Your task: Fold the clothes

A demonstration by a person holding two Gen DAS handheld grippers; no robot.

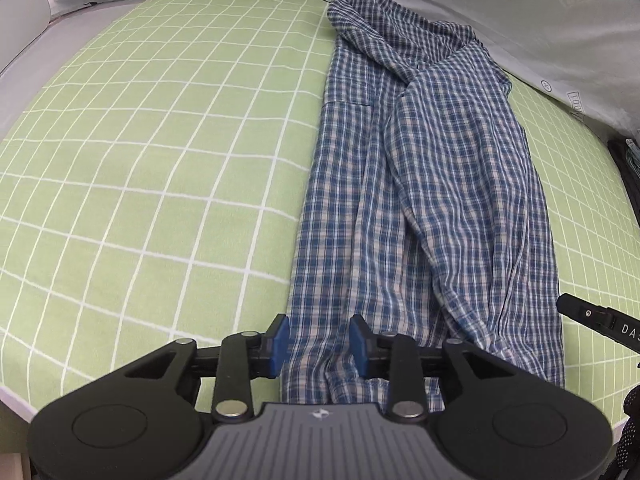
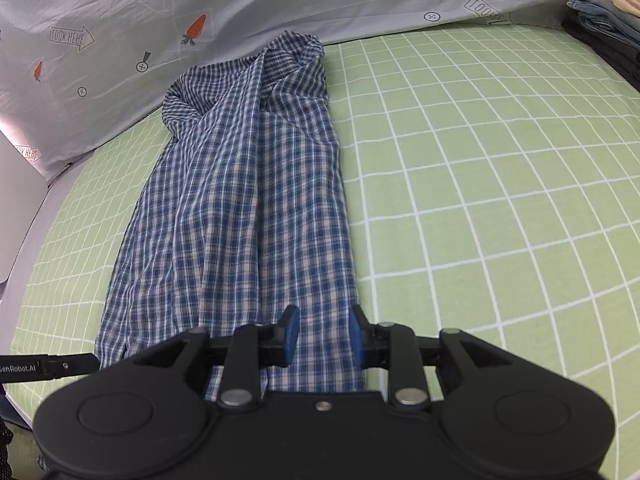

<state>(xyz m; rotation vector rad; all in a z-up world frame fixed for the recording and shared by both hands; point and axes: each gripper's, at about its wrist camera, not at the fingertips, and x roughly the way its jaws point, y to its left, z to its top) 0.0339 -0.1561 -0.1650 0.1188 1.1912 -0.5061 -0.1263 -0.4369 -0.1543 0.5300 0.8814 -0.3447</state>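
My left fingers [image 1: 319,344] stand apart over the near hem of the checked shirt [image 1: 420,200], cloth between them but not pinched. My right fingers [image 2: 325,336] are likewise apart over the hem's other corner. The shirt lies folded lengthwise on the green grid sheet [image 1: 140,160], collar far.

From here the checked shirt's [image 1: 420,200] near hem disappears under my left gripper's [image 1: 319,340] body at the frame bottom. The folded pile [image 2: 604,20], upper right, is cut by the edge.
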